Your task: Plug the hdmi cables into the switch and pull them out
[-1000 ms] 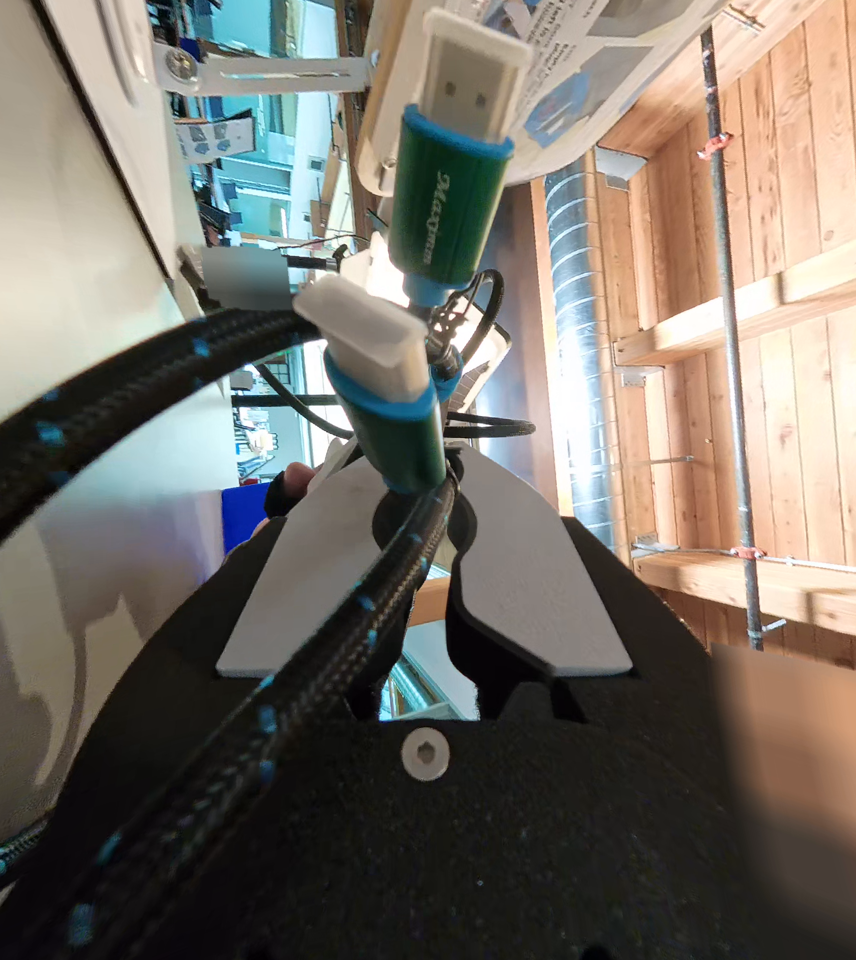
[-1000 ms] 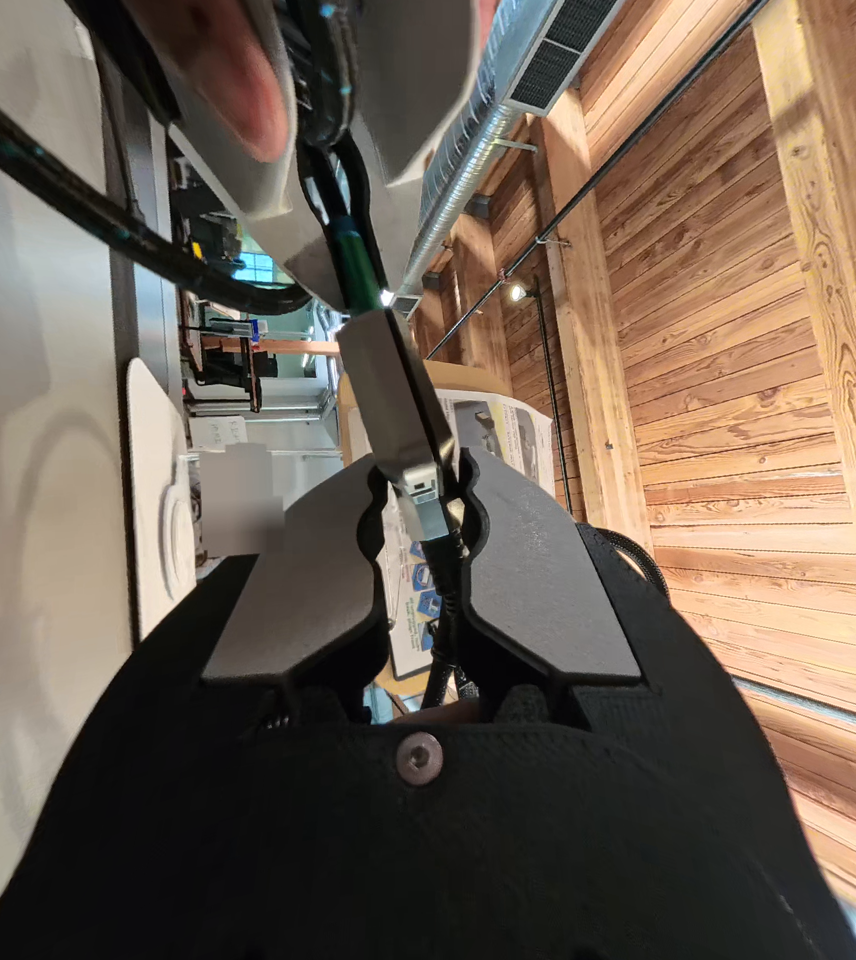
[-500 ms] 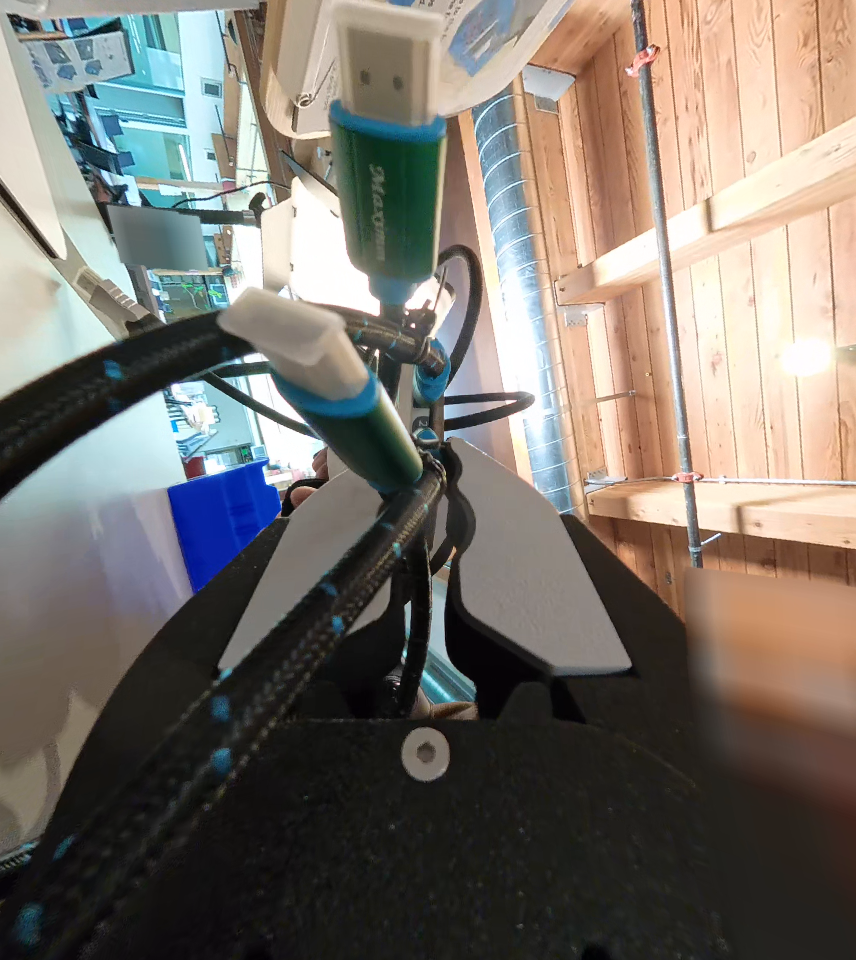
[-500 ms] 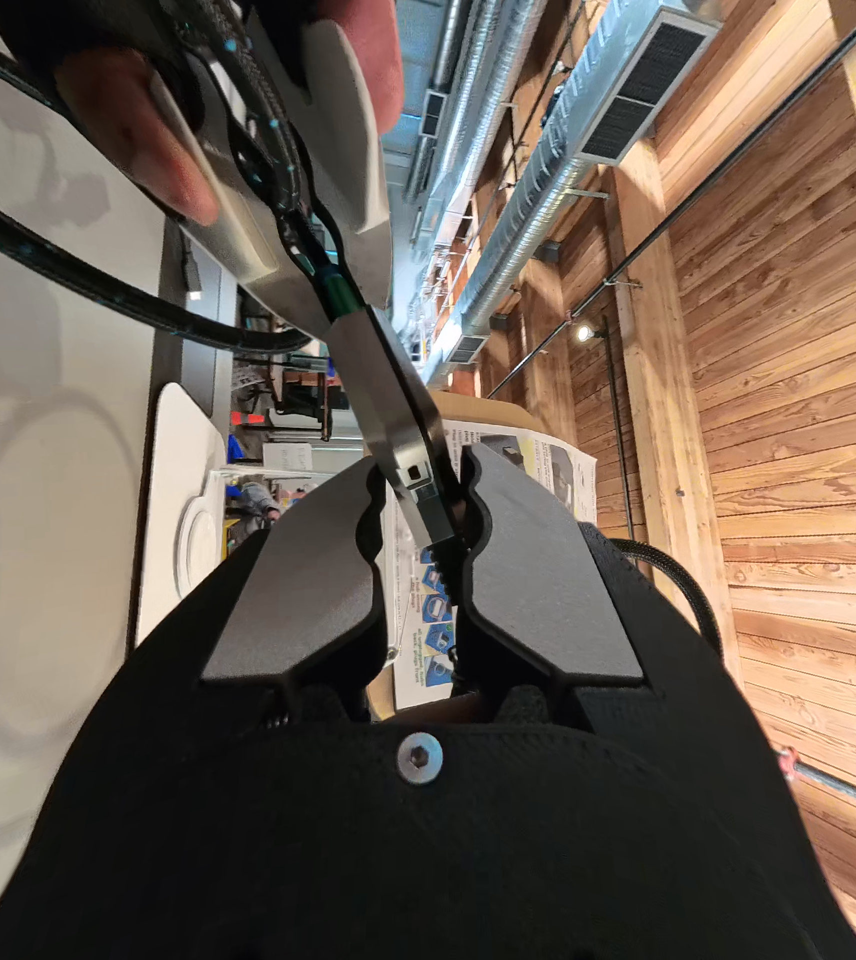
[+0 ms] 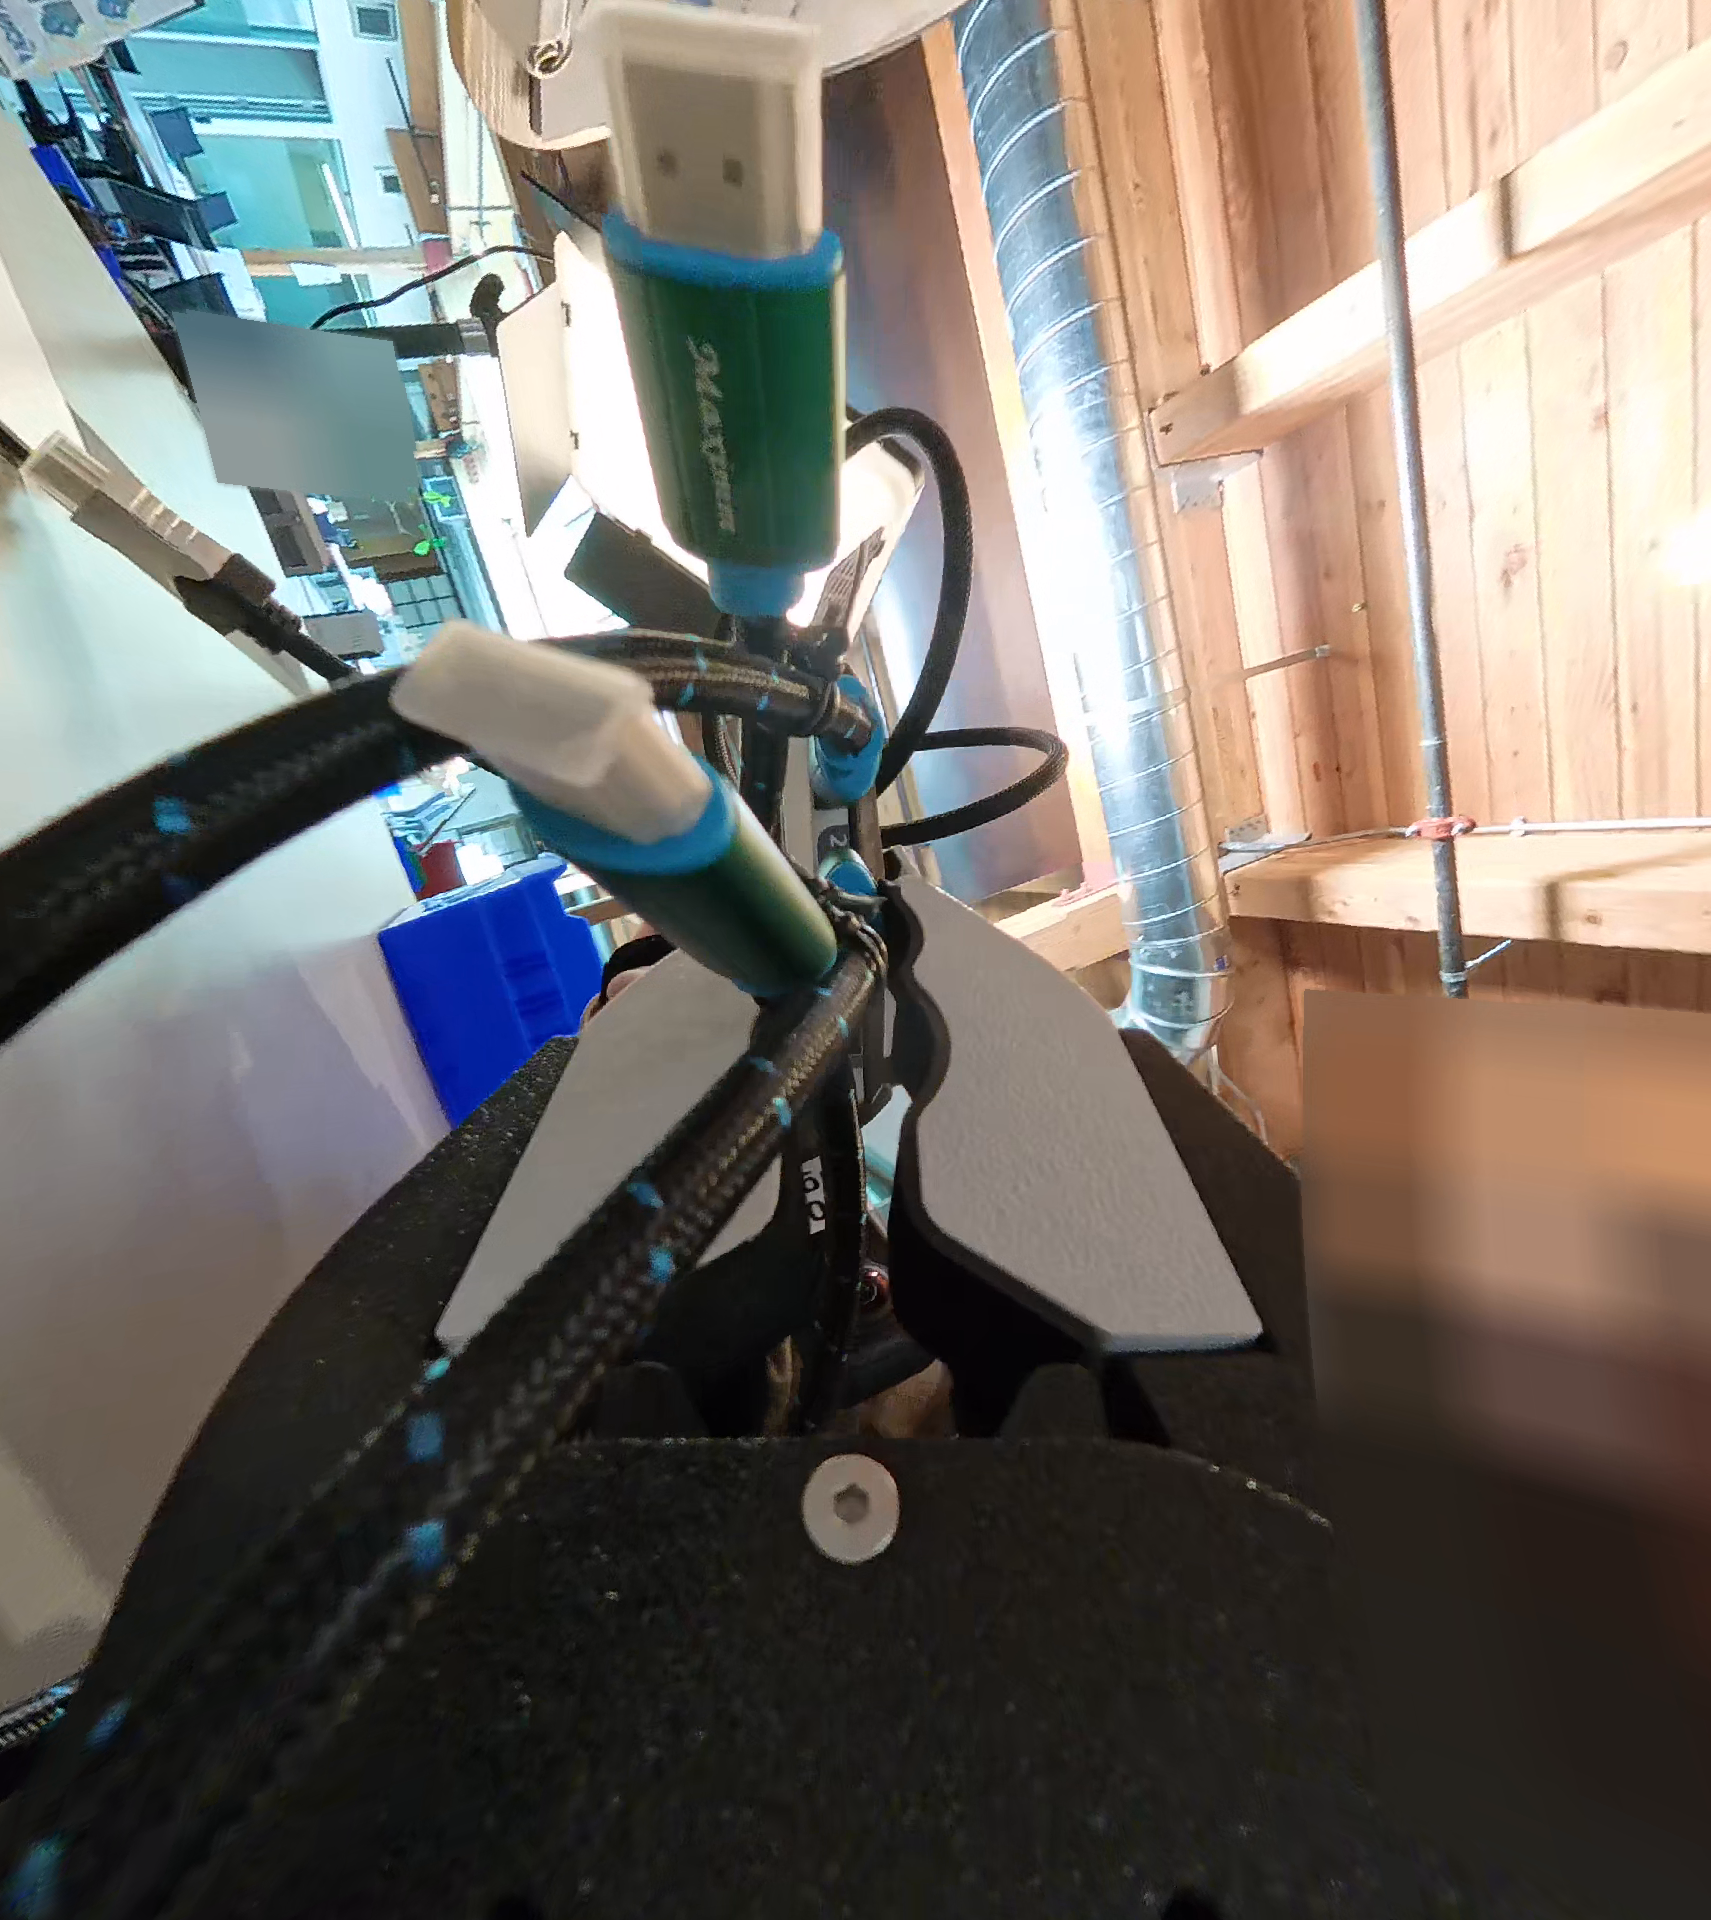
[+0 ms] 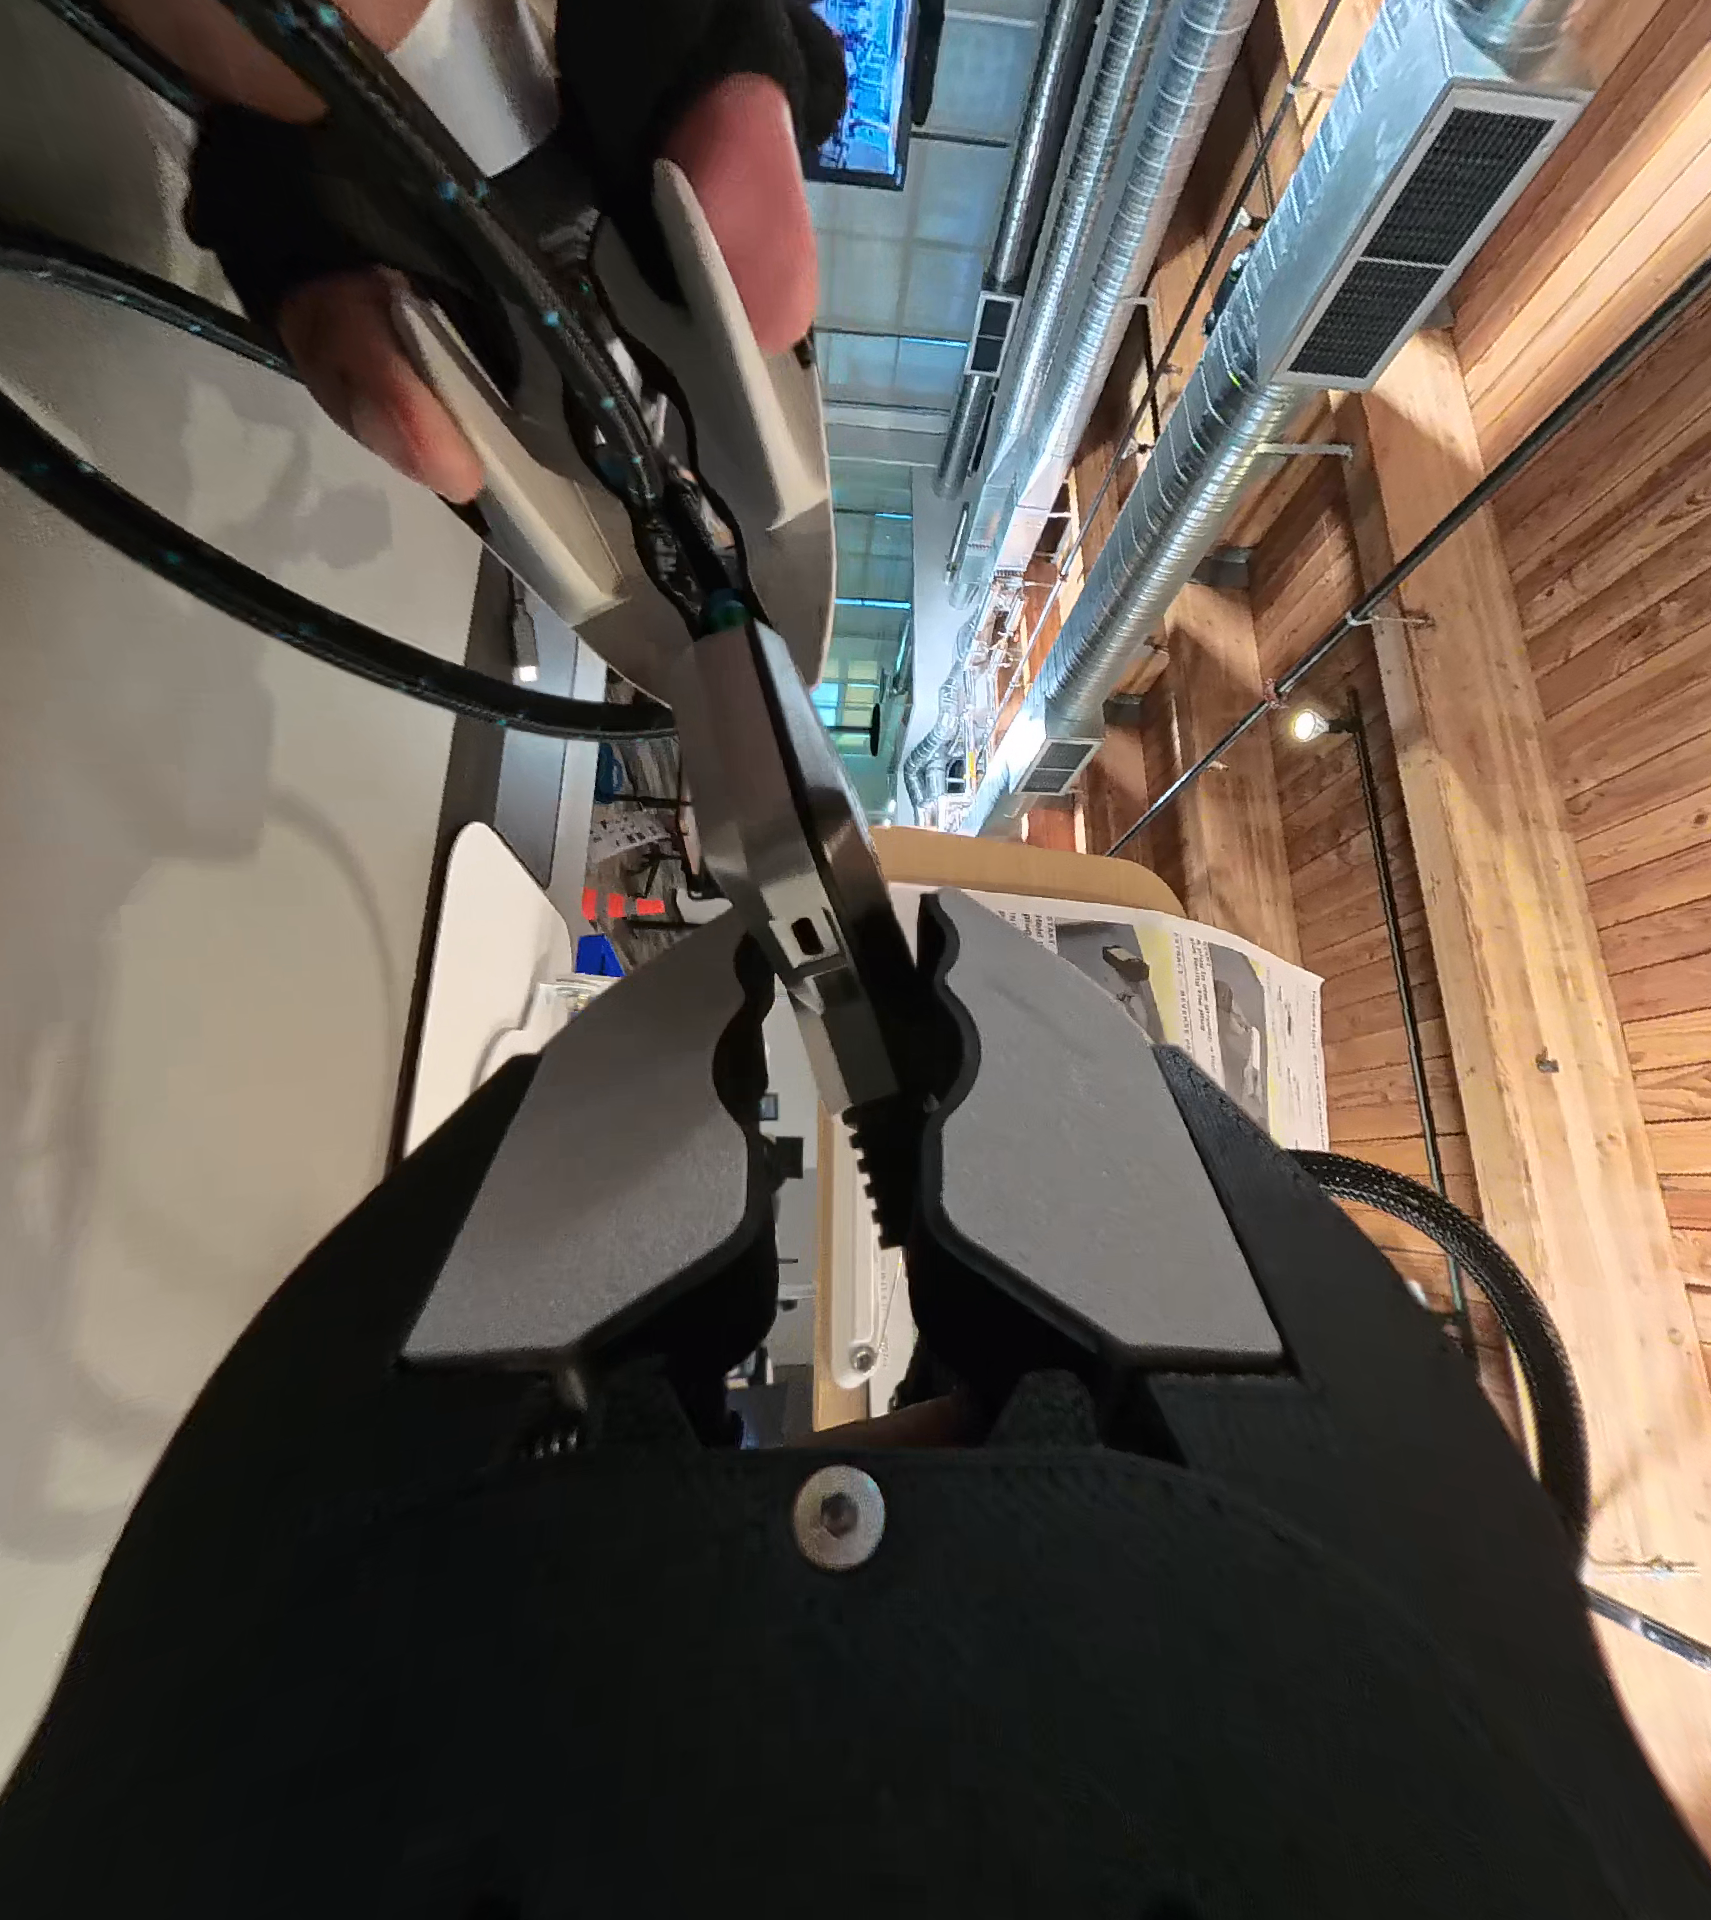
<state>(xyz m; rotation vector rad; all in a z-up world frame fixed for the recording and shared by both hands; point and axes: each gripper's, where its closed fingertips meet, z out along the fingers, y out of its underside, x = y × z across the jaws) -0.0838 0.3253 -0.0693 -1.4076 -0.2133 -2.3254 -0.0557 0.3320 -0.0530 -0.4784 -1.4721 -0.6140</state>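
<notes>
While its jaws clench a black braided cable (image 5: 726,1122) at mid-frame, the left gripper (image 5: 866,940) carries two green plugs: one (image 5: 622,800) lies just left of the fingertips, the other (image 5: 726,343) stands near the top edge, lettering along its green shell. In the right wrist view, the right gripper (image 6: 846,987) grips a flat grey-and-black adapter (image 6: 789,831) at centre frame, both pads pressing it; the adapter slants up to the left gripper, held by a gloved hand (image 6: 518,208) at upper left. A pale desk (image 6: 103,831) fills the left edge, with open room above it. Wood planking (image 6: 1557,727) and silver ducts (image 6: 1142,520) occupy the right. A printed sheet (image 6: 1225,1018) sits right of the fingertips.
</notes>
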